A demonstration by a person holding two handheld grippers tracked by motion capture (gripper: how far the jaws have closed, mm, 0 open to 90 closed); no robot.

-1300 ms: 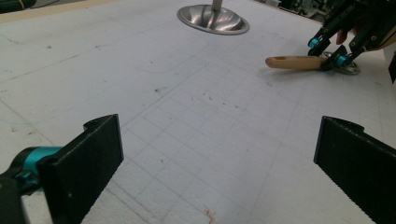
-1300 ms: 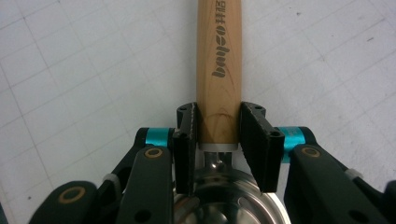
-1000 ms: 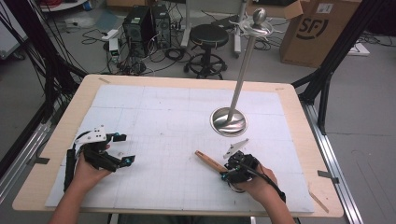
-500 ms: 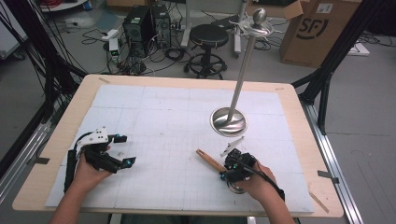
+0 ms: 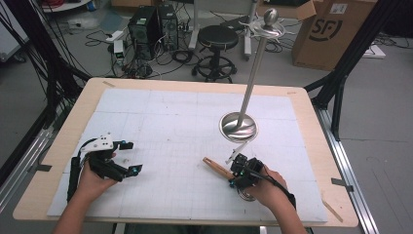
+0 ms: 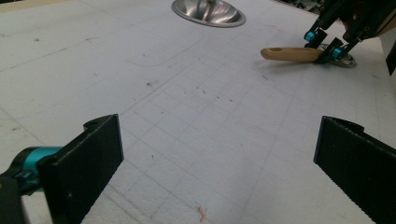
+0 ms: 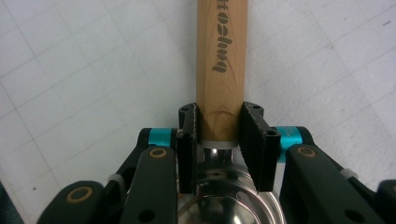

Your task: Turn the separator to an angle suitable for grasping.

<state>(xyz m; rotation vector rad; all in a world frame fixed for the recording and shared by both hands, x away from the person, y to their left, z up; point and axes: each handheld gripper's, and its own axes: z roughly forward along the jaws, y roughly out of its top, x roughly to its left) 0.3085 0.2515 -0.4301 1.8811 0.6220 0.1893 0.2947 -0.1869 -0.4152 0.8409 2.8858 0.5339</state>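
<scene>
A ladle lies on the white mat near the front right, its wooden handle pointing left and away. My right gripper is shut on that handle just above the steel bowl. The jaws have just been closing, and both pads now press the wood. My left gripper rests at the front left with its jaws wide apart and nothing between them. In the left gripper view, the handle and the right gripper show far off.
A steel stand with a round base, a tall pole and hooks at its top rises just behind the right hand. The mat's middle and back lie bare. Beyond the table's wooden rim is floor clutter.
The right gripper has edged slightly left along the ladle's handle. The left hand and the stand have kept still.
</scene>
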